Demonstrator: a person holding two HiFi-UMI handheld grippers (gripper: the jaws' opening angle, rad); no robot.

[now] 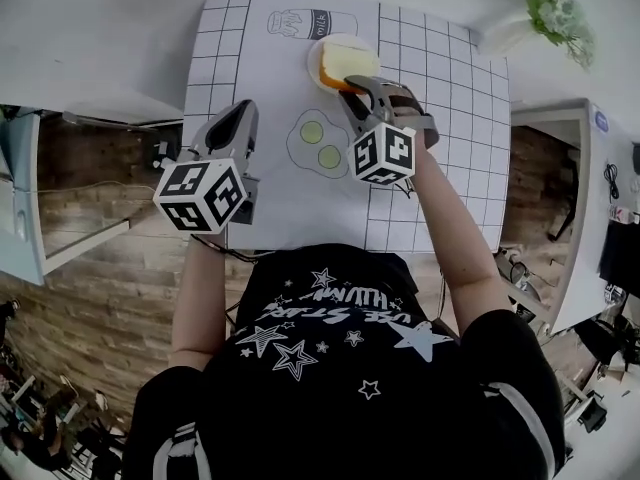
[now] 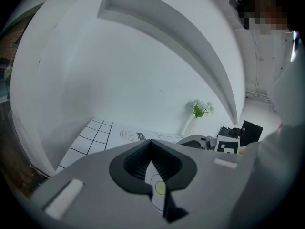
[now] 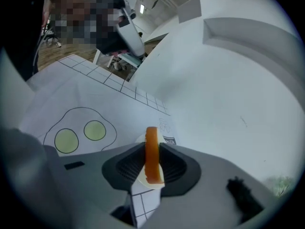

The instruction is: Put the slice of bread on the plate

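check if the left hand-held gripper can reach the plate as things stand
Probably yes: only flat mat lies between the left hand-held gripper and the plate. The right hand-held gripper, holding the bread, crowds its near side.

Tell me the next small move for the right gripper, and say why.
Probably ease the right gripper down to lay the slice of bread on the plate before opening. Its jaws are clamped on the slice, and the head view shows the slice over the plate; whether it rests there I cannot tell.
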